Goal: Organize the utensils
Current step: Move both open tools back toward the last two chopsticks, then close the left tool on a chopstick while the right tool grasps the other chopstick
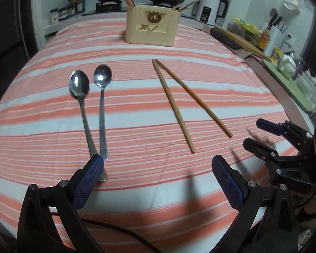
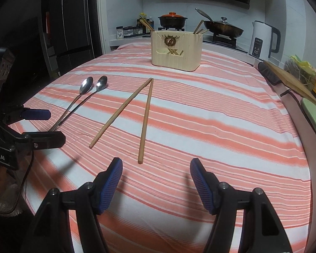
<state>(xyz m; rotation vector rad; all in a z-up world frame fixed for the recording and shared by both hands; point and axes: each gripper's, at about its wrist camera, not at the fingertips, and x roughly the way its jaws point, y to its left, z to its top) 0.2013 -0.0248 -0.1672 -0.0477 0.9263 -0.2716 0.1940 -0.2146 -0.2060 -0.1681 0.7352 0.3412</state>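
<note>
Two metal spoons (image 1: 85, 113) (image 2: 82, 99) lie side by side on the striped cloth, bowls pointing away. Two wooden chopsticks (image 1: 174, 105) (image 2: 145, 118) lie in a V to their right, joined at the far tips. A cream utensil holder (image 1: 151, 26) (image 2: 176, 49) stands at the far middle with chopsticks in both end slots. My left gripper (image 1: 158, 166) (image 2: 50, 126) is open and empty, low over the cloth at the spoon handles' near ends. My right gripper (image 2: 155, 168) (image 1: 255, 132) is open and empty, just short of the chopsticks' near ends.
The table (image 1: 137, 189) has a counter behind it with a hob, pots (image 2: 172, 20) and a white kettle (image 2: 263, 40). At the right edge are a wooden board (image 2: 292, 80), bottles and a green mat (image 1: 290, 80). A dark fridge stands at the left.
</note>
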